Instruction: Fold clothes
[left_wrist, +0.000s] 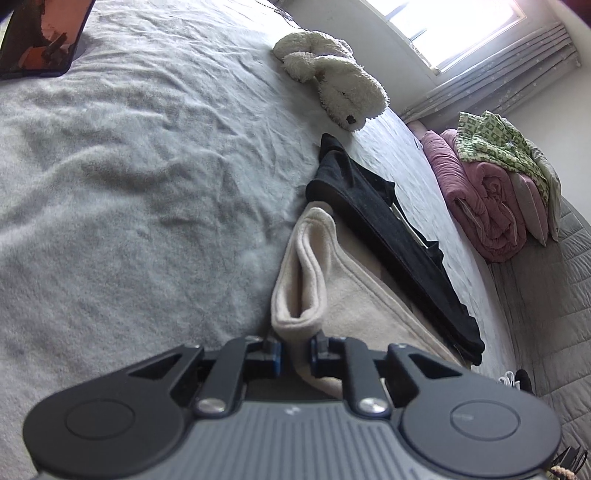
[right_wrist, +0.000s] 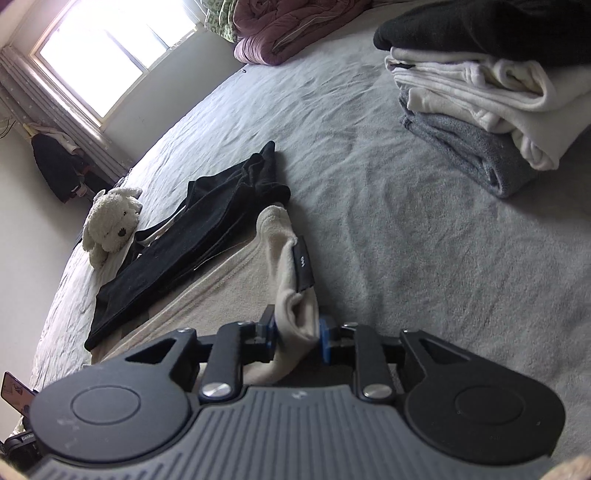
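Note:
A cream fleece garment (left_wrist: 354, 295) lies flat on the grey bed cover (left_wrist: 129, 184), and its near edge is doubled into a thick fold. My left gripper (left_wrist: 295, 354) straddles one end of that fold. The cloth sits puffed and unpinched between the blue pads, so the jaws are open. In the right wrist view the same cream garment (right_wrist: 221, 288) carries a black label. My right gripper (right_wrist: 298, 336) stands open around the other end of the fold, and the fabric there sits loose. A black garment (left_wrist: 388, 229) (right_wrist: 192, 229) lies spread just beyond the cream one.
A stack of folded clothes (right_wrist: 480, 103) sits far right, black over white over grey. A white plush dog (left_wrist: 332, 77) (right_wrist: 110, 221) lies beyond the black garment. A rolled pink quilt (left_wrist: 480, 199) rests by the window. A phone (left_wrist: 40, 37) stands at far left.

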